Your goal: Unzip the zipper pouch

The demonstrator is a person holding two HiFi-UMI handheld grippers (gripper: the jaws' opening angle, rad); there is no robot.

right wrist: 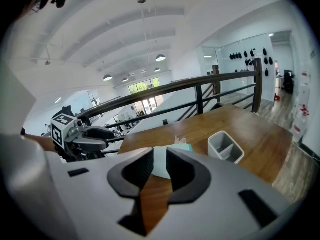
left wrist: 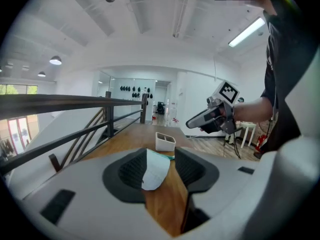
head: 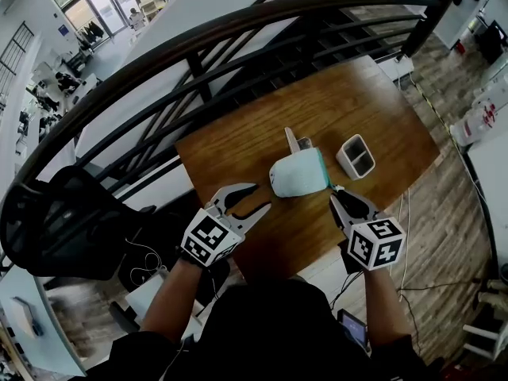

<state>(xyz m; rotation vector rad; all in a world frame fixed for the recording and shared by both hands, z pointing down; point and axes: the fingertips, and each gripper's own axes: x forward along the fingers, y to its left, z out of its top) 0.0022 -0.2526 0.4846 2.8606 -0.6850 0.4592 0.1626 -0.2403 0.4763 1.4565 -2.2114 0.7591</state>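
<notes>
- Open-plan office or lab, mezzanine level.
- Black railing [head: 238, 24] overlooks lower floor: desks [head: 79, 87], glazed doors [head: 103, 2].
- Wooden table [head: 238, 153], office chair [head: 63, 221], pendant ceiling lamps [right wrist: 160, 57].

Jaws apart on left gripper [head: 262, 196], narrowly apart on right gripper [head: 334, 190]

Count was: one zipper pouch [head: 298, 177], frame centre | one two-compartment white bin [head: 355, 156], right of centre | one small clear stand [head: 295, 141] | two grippers, left gripper [head: 262, 197] and right gripper [head: 333, 190] | one wooden table [head: 238, 145] | one black chair [head: 63, 221], lower left.
</notes>
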